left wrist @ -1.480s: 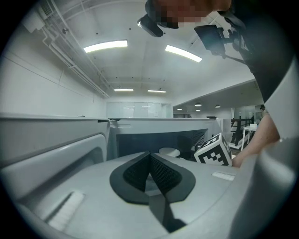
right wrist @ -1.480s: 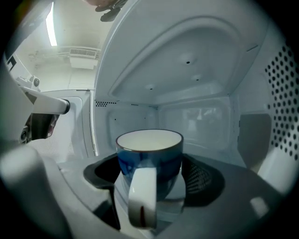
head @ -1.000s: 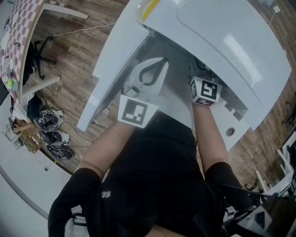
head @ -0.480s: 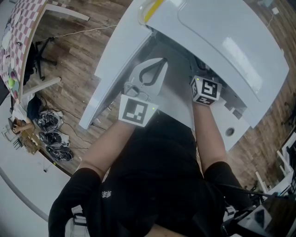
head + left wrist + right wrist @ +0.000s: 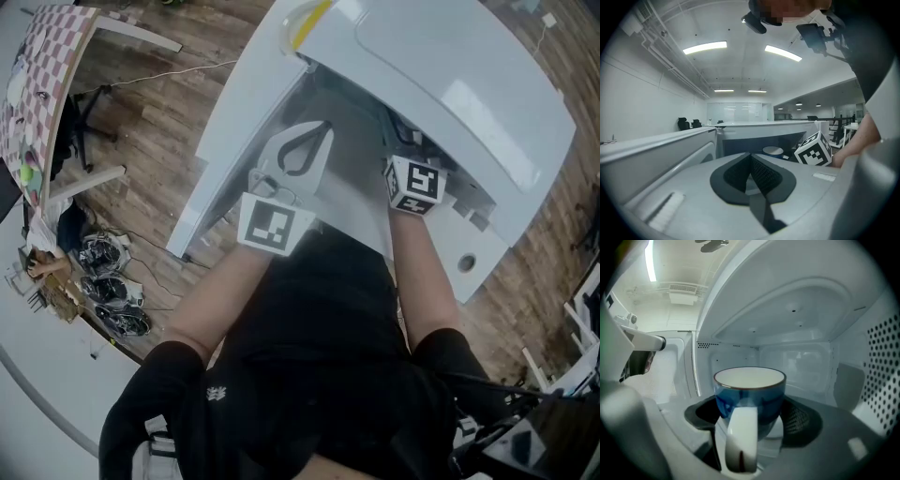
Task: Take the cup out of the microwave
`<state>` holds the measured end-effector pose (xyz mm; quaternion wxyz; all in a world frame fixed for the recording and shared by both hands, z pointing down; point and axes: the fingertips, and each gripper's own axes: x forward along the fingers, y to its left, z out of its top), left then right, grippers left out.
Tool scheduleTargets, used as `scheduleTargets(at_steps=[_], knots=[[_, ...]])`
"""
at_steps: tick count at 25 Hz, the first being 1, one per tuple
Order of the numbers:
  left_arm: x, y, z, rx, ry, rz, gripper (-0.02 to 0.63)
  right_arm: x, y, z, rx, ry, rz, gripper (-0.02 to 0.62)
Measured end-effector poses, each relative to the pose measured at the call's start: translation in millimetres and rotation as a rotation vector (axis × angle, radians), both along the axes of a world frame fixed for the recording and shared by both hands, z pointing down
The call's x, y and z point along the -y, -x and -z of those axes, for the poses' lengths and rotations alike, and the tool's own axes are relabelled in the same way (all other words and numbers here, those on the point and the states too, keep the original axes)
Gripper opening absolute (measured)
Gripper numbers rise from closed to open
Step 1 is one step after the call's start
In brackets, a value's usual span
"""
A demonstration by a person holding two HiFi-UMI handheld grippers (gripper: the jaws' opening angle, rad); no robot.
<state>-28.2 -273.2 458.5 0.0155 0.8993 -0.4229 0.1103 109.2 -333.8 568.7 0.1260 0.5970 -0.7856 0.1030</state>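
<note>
Gaping wide, the white microwave [image 5: 450, 84] has its door [image 5: 234, 141] swung out to the person's left. Outside the cavity, just in front of the door's inner face, the left gripper [image 5: 751, 164] hangs with its jaws pressed together on nothing, while the right gripper [image 5: 752, 416] reaches into the cavity. Its jaws clasp the blue cup [image 5: 750, 390] on both sides, the white handle pointing back toward the camera, the cup inside the microwave.
</note>
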Motion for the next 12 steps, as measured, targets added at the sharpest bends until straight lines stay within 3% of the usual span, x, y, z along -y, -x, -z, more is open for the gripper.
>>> scheduleTargets(at_steps=[12], knots=[[-16,8,22,-0.018,-0.031,0.001,0.003,-22,8,21,-0.008,-0.01,0.014,0.387]])
